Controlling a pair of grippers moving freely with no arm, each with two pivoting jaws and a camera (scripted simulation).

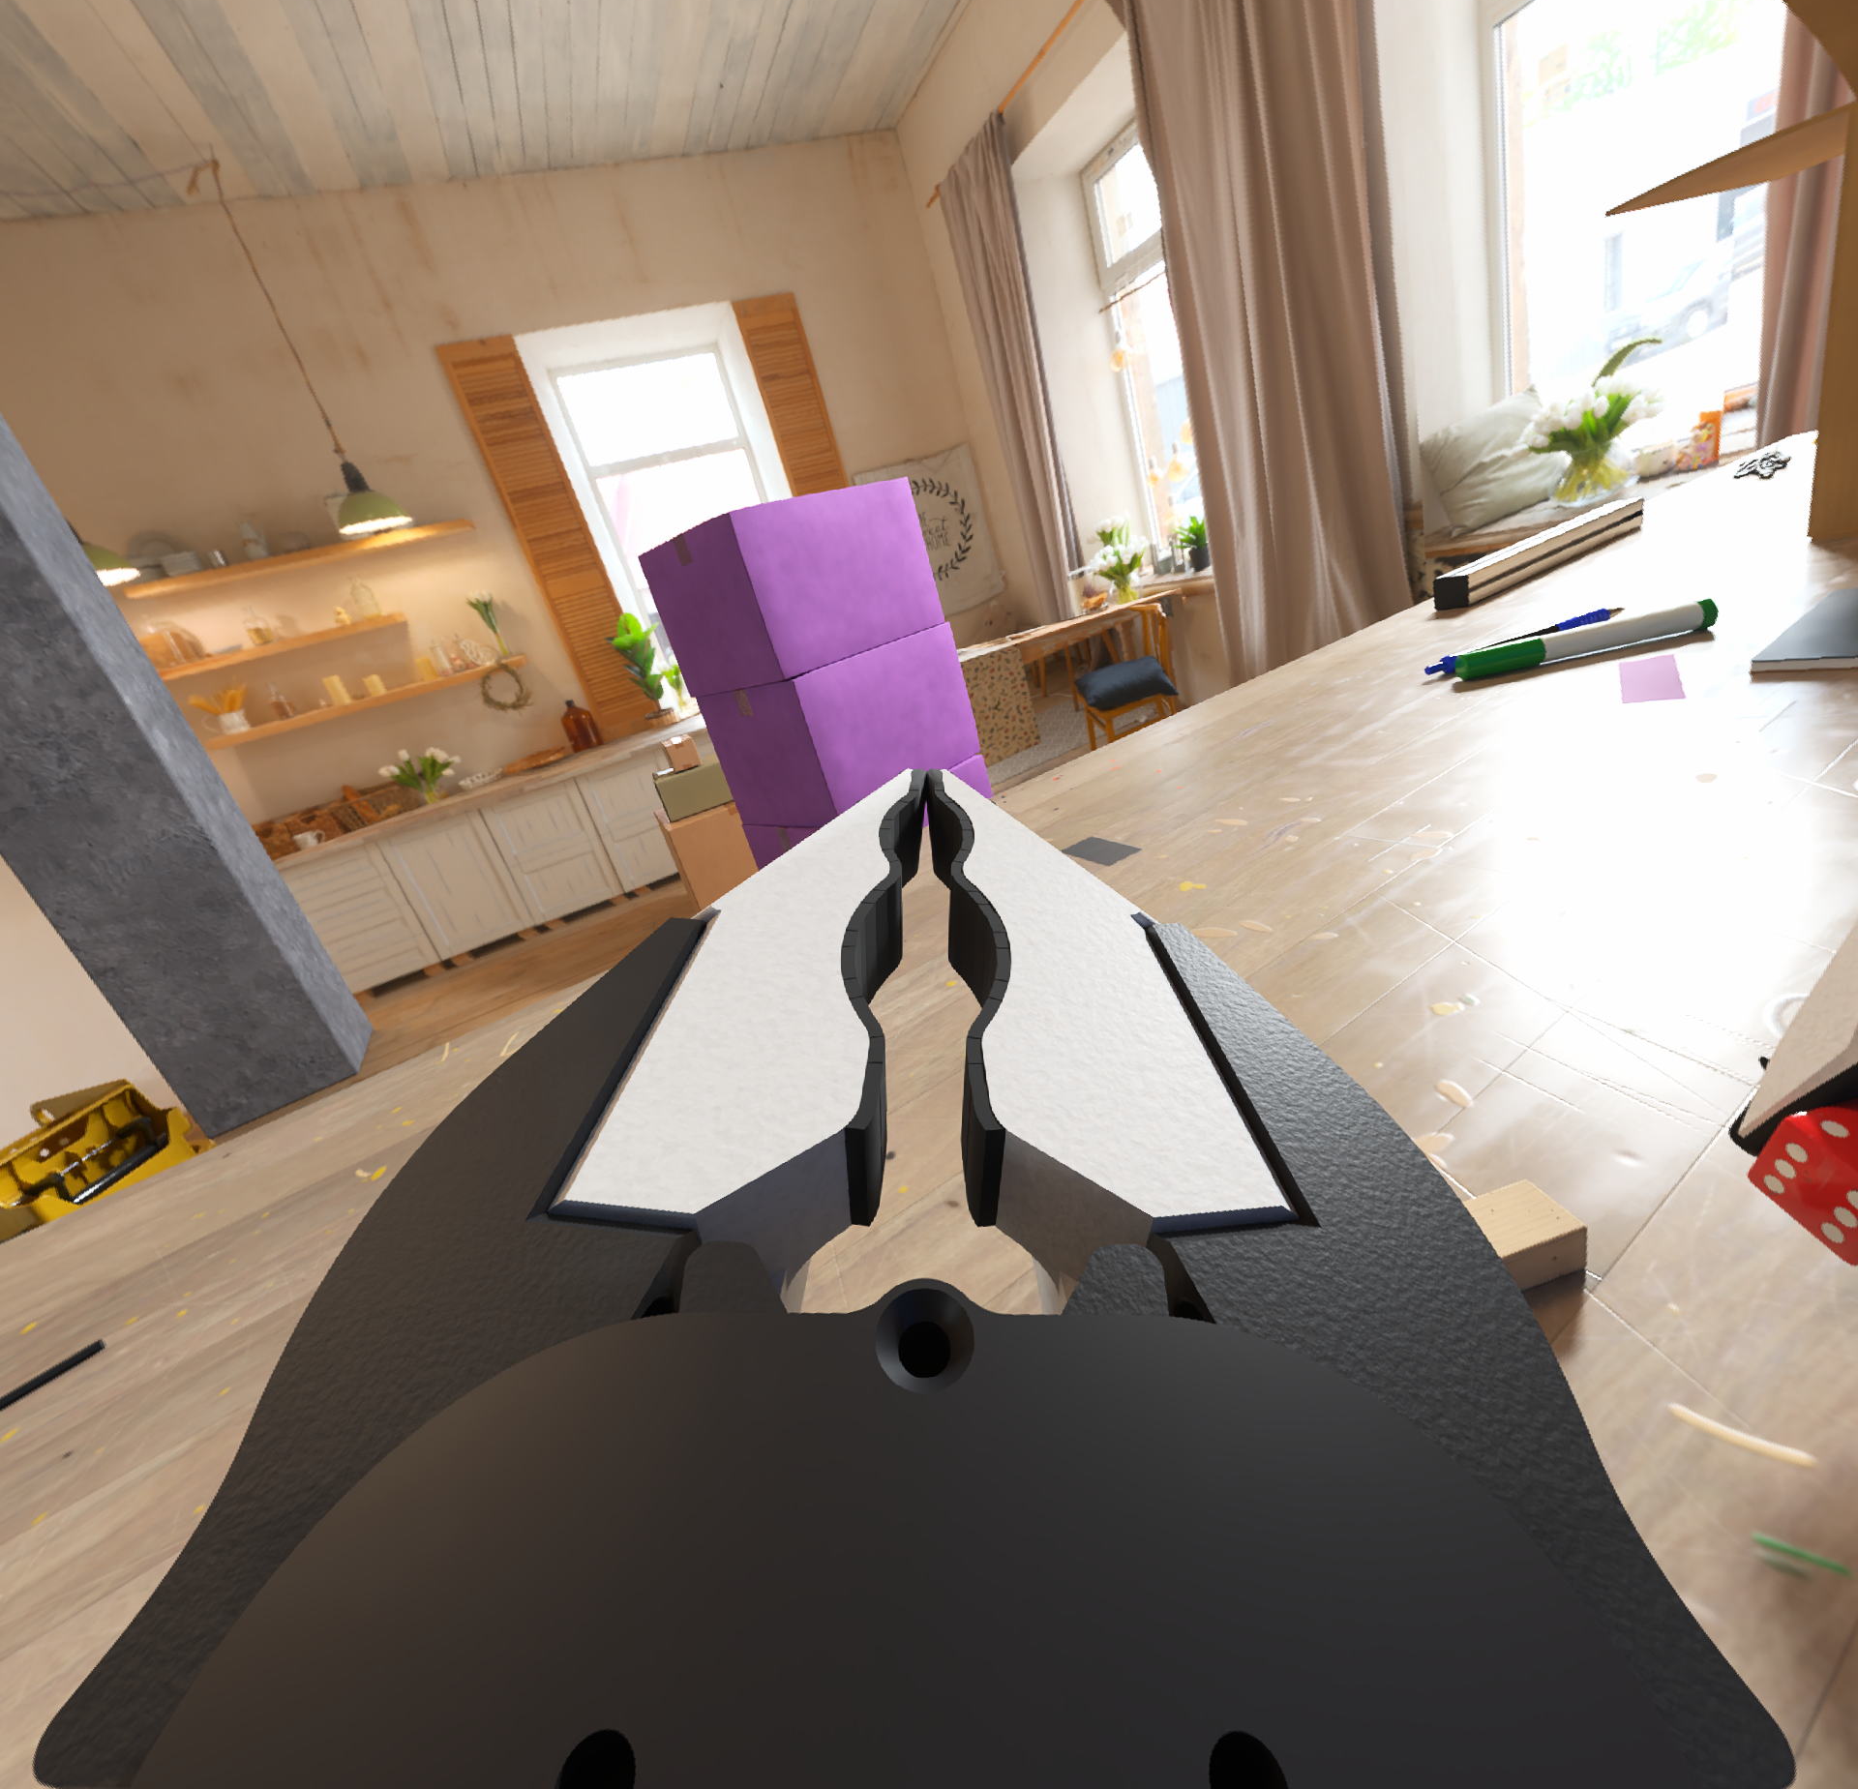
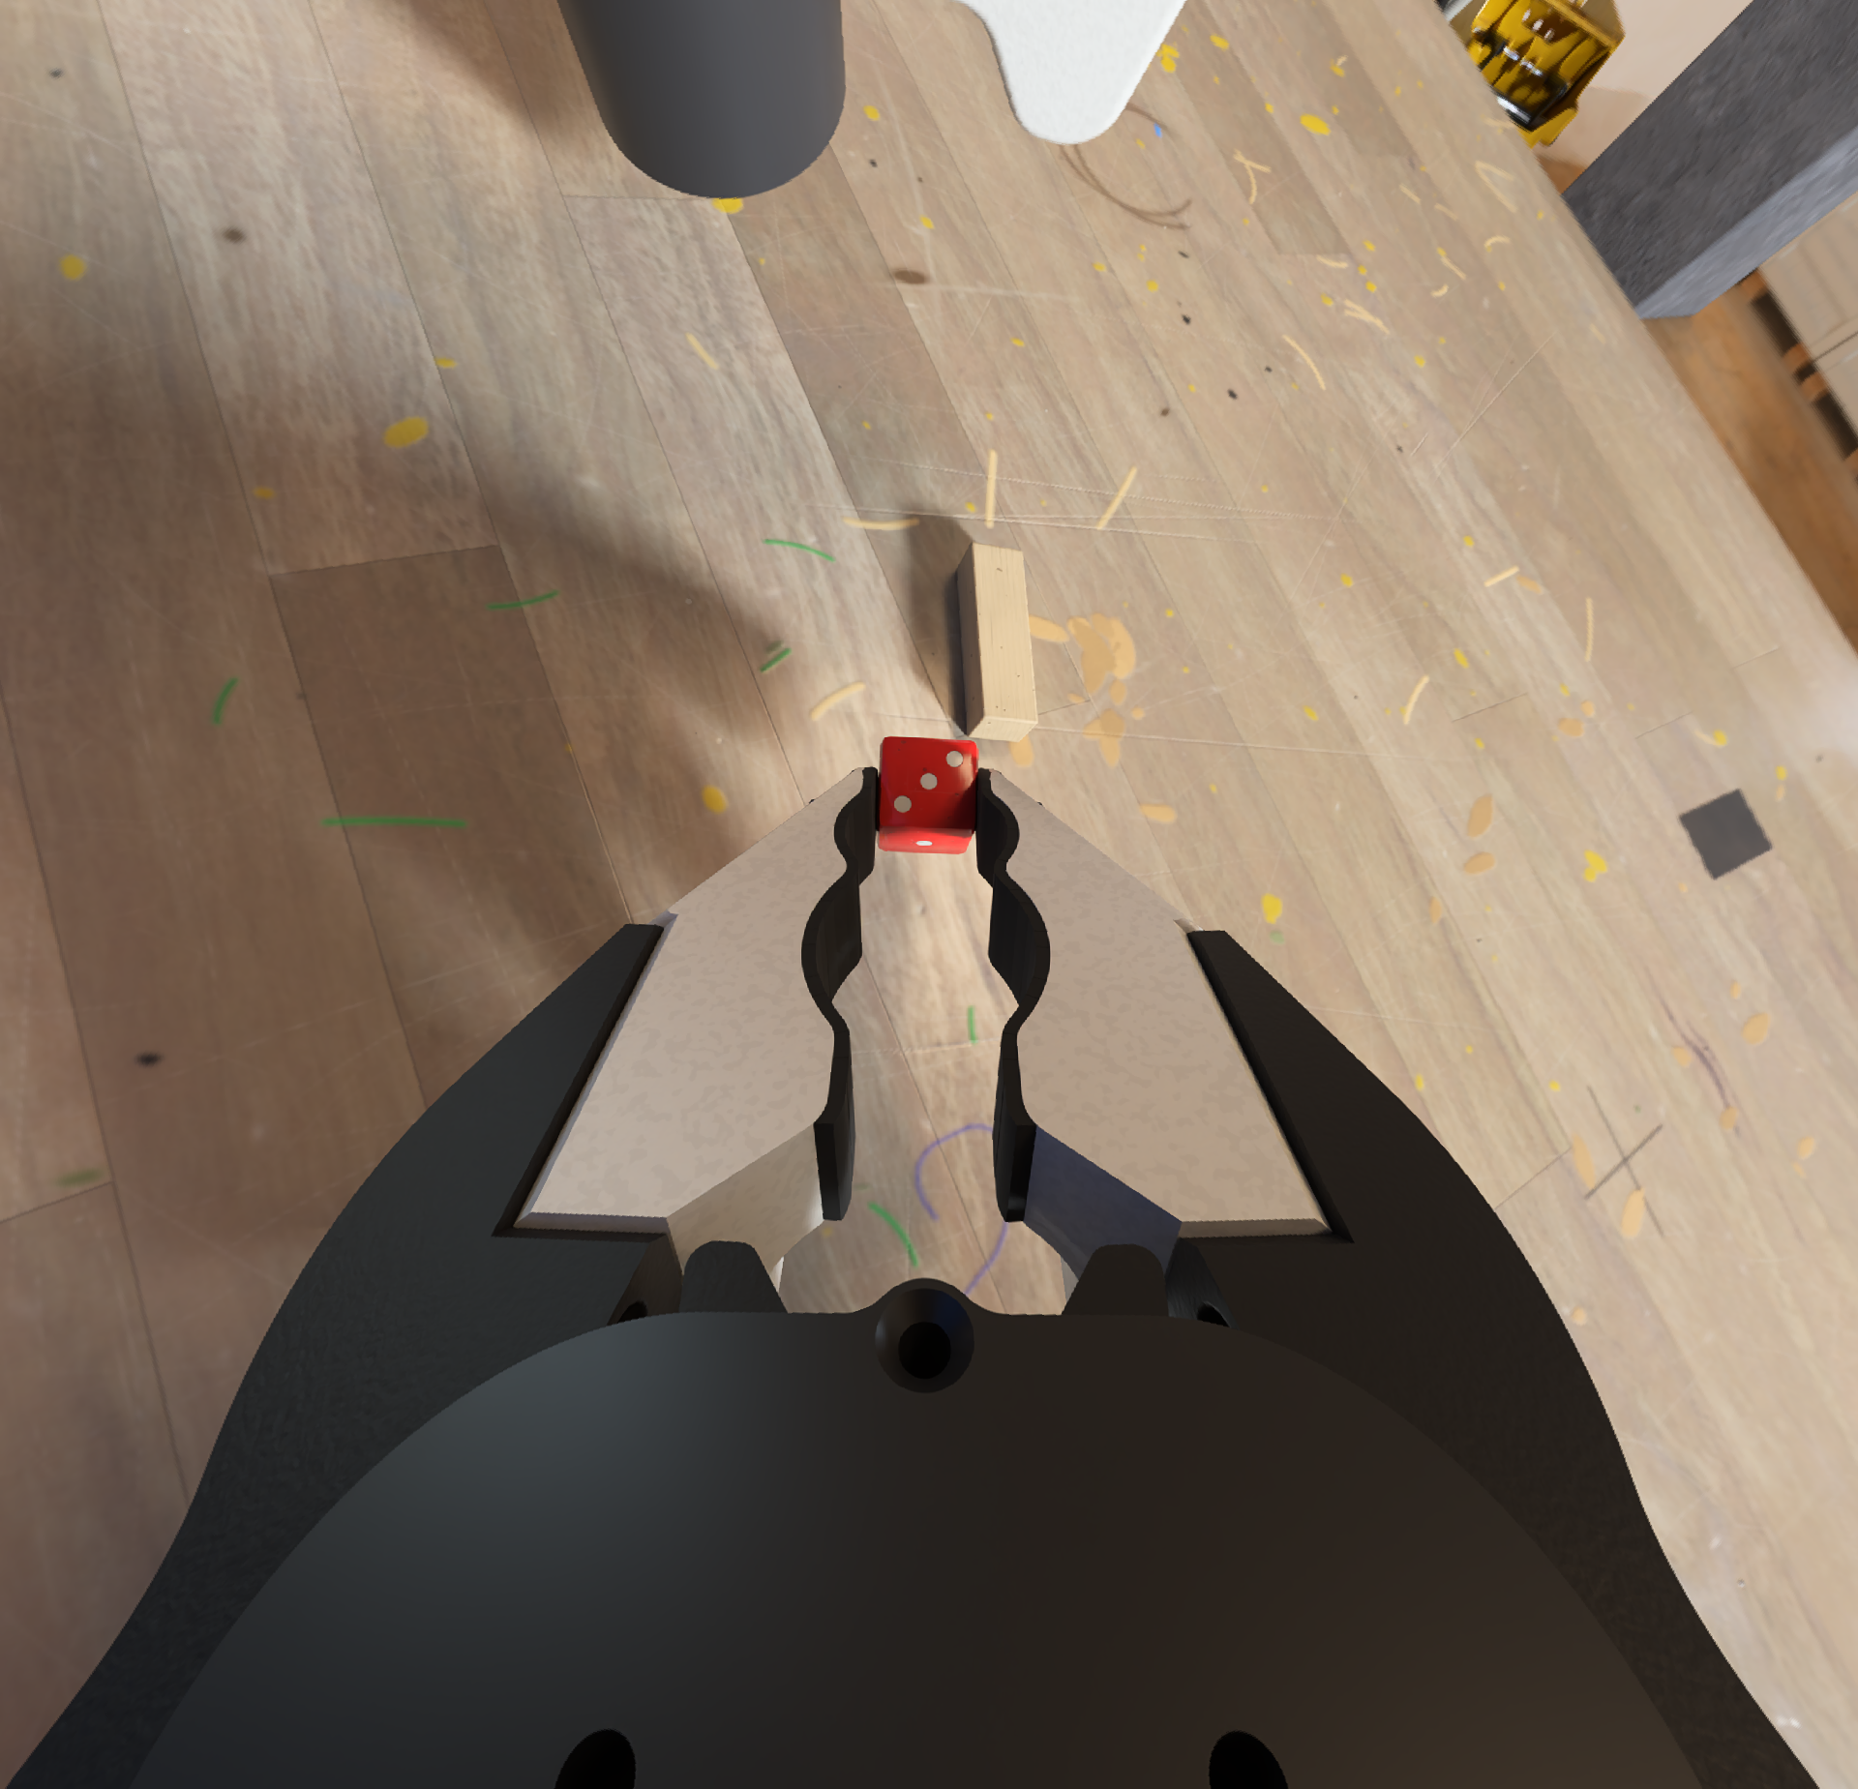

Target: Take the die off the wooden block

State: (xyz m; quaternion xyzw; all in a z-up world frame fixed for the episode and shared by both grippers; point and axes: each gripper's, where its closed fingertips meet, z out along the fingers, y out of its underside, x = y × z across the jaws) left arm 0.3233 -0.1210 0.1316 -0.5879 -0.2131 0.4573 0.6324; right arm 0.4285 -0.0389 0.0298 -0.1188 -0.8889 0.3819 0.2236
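My right gripper (image 2: 926, 796) is shut on the red die (image 2: 926, 792) with white pips, held between its fingertips above the table. The pale wooden block (image 2: 995, 640) lies on the table below and just beyond the die, with nothing on it. In the left wrist view the die (image 1: 1810, 1183) shows at the right edge, held under the right gripper's fingers (image 1: 1800, 1077), and the block (image 1: 1528, 1231) lies on the table to its lower left. My left gripper (image 1: 925, 781) is shut and empty, pointing level across the table.
On the wooden table (image 1: 1307, 886) at the far right lie a green-capped marker (image 1: 1589, 640), a blue pen (image 1: 1528, 635), a pink note (image 1: 1651, 679), a dark bar (image 1: 1538, 567) and a notebook (image 1: 1810, 635). Purple boxes (image 1: 824, 655) stand beyond the table. The left gripper's body (image 2: 704, 52) hangs at the top of the right wrist view.
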